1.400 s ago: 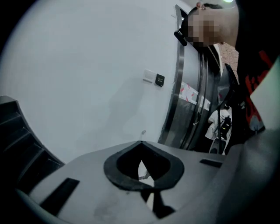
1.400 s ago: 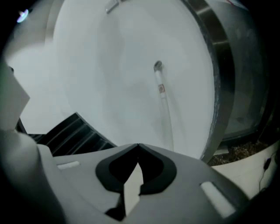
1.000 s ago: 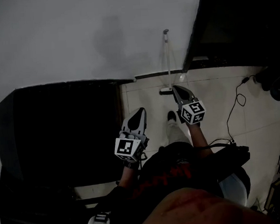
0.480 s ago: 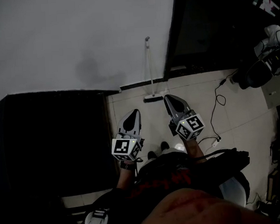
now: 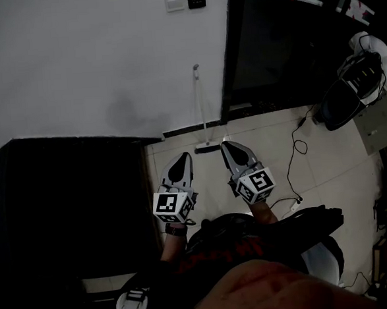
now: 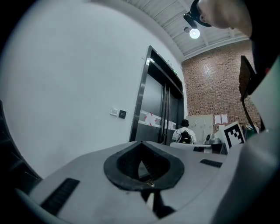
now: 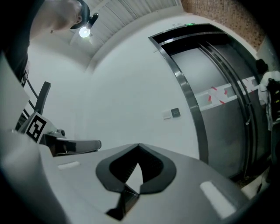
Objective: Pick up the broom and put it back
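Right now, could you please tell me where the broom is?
Head view, centre: the broom leans against the wall, just left of the lift door, beyond the right gripper.

My head view is dim and underexposed. The white wall [image 5: 74,60] at ten o'clock reads grey, and the black block [image 5: 70,192] at eight o'clock shows no detail. In the left gripper view a ceiling lamp [image 6: 194,33] glares white at one o'clock, and at eleven in the right gripper view. Both gripper views bend straight lines, the corners go black, and whatever sits nearest the lens is soft.
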A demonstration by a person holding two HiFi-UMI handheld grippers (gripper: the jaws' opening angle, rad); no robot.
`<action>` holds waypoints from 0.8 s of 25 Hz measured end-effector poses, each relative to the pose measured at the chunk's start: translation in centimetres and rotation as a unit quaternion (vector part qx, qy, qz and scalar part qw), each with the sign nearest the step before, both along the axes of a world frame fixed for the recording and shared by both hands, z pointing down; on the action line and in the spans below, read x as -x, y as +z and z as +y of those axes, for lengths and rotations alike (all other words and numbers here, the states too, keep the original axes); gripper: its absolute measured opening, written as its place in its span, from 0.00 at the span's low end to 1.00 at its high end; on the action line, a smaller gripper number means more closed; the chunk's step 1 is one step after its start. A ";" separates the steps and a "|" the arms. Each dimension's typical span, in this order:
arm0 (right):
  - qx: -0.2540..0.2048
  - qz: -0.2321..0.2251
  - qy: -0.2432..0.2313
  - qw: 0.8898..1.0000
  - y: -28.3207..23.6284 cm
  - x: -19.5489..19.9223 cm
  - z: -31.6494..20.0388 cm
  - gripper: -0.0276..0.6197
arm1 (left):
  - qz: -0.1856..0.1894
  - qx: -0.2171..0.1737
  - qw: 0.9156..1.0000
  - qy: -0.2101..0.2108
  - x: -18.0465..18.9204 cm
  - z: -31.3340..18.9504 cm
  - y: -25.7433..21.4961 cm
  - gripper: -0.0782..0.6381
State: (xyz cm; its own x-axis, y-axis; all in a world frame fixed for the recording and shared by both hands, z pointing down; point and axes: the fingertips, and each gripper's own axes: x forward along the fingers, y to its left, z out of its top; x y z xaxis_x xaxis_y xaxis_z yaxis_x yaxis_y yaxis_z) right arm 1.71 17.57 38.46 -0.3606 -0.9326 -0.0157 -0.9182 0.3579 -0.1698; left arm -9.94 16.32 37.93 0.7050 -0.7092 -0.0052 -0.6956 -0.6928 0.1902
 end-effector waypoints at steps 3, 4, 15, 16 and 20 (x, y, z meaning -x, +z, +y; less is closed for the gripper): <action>0.008 0.002 -0.011 1.000 0.2 0.2 0.5 0.04 | -0.002 -0.002 1.000 -0.002 -0.3 0.2 -0.4 0.12; 0.010 0.004 -0.010 1.000 0.2 0.2 0.5 0.04 | -0.003 -0.002 1.000 -0.002 -0.3 0.2 -0.5 0.12; -0.020 -0.007 -0.030 0.999 -0.5 0.3 0.7 0.04 | -0.006 -0.005 1.000 -0.007 -0.2 0.5 -0.6 0.12; -0.027 -0.013 -0.035 0.999 -0.6 0.3 1.0 0.04 | -0.007 -0.003 1.000 -0.007 -0.1 0.7 -0.5 0.12; -0.036 -0.001 -0.040 0.999 -0.5 0.0 1.9 0.04 | -0.005 -0.001 1.000 -0.011 0.1 1.4 -0.6 0.12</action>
State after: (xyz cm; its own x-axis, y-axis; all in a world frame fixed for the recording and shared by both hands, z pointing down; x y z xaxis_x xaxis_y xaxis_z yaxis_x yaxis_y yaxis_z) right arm 1.67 19.49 37.95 -0.4341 -0.8970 -0.0828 -0.8855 0.4418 -0.1435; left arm -10.07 17.77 37.35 0.6885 -0.7252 0.0001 -0.7131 -0.6771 0.1816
